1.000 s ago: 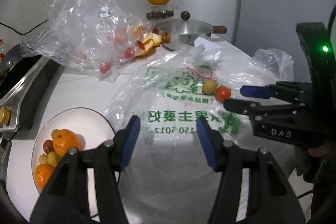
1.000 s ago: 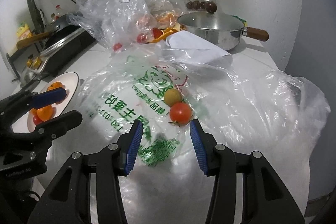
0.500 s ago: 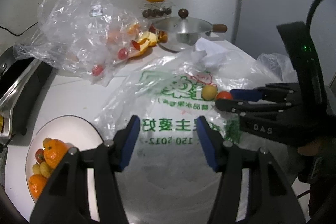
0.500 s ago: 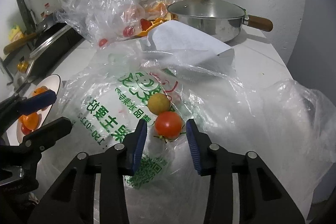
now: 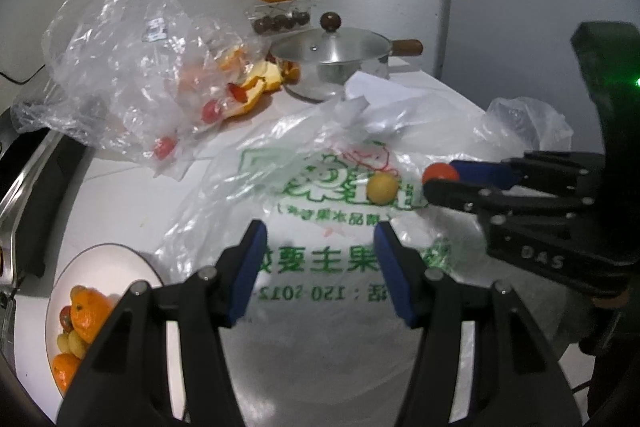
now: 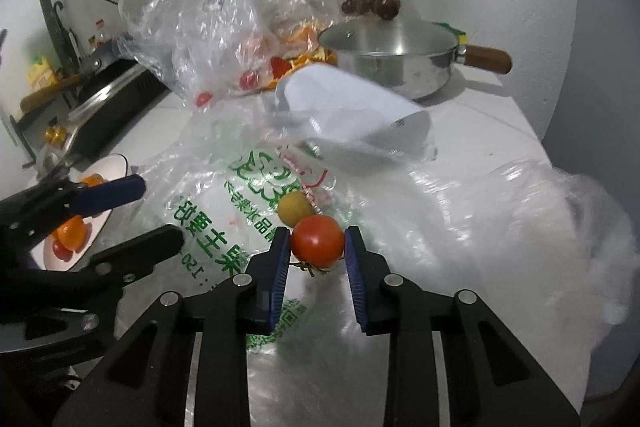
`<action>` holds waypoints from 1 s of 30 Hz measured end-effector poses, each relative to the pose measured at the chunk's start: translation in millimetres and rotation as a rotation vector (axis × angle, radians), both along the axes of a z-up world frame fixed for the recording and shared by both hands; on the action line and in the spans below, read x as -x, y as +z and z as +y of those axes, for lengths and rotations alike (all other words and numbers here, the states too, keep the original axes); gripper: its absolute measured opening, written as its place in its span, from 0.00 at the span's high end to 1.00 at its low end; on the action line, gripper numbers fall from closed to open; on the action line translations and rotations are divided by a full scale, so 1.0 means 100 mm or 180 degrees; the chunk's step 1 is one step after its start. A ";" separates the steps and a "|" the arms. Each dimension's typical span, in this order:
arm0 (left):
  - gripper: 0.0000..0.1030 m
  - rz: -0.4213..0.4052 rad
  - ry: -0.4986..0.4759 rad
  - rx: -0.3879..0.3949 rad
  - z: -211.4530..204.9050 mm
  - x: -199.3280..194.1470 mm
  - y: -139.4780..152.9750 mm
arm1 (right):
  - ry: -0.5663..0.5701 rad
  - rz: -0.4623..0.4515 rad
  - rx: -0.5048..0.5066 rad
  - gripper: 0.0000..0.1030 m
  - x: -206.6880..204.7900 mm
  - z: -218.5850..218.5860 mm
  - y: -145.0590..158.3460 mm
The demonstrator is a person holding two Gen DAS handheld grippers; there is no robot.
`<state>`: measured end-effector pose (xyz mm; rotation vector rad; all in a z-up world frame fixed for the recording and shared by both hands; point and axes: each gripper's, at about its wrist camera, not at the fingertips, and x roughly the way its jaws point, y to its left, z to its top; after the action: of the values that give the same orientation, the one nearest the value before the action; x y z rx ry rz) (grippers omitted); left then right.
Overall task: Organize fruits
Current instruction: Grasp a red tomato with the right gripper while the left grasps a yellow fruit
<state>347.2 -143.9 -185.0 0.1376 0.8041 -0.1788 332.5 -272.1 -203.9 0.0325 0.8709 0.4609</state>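
Several fruits already lie on the plate [image 5: 138, 261]; the right gripper [image 6: 316, 253], fingers just closed onto the tomato [image 6: 317, 241] atop the printed bag [image 6: 208, 203], begins another transfer; left gripper [image 5: 316, 269] fingers apart, empty.

Your right gripper [image 6: 317, 254], pointing toward 12 o'clock and tilted down, has just been closing; its pads now pinch the tomato [image 6: 317, 241]. Your left gripper [image 5: 318, 267] hangs parted, empty.
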 end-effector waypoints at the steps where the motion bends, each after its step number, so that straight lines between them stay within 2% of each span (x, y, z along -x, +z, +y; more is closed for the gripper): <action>1: 0.44 0.0001 -0.0008 -0.0012 -0.03 -0.02 0.00 | -0.0007 -0.0019 -0.0004 0.72 0.00 -0.03 0.02; 6: 0.44 0.0041 -0.0091 -0.0031 -0.17 -0.15 -0.04 | -0.0052 -0.0088 -0.0037 0.72 -0.01 -0.17 0.08; 17: 0.44 0.0134 -0.0289 -0.0126 -0.50 -0.42 -0.18 | -0.0068 0.0029 -0.0091 0.72 -0.13 -0.35 -0.10; 26: 0.46 0.0214 -0.0335 -0.0153 -0.52 -0.55 -0.27 | -0.0073 0.0075 -0.0150 0.72 -0.16 -0.40 -0.13; 28: 0.50 0.0219 -0.0386 -0.0141 -0.53 -0.57 -0.29 | -0.0075 0.0086 -0.0172 0.72 -0.17 -0.42 -0.13; 30: 0.58 0.0248 -0.0438 -0.0121 -0.54 -0.57 -0.31 | -0.0075 0.0093 -0.0181 0.72 -0.18 -0.42 -0.13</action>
<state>404.6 -198.0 -215.8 0.2231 0.8763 -0.3006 350.2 -313.6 -217.0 0.1017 0.8851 0.4641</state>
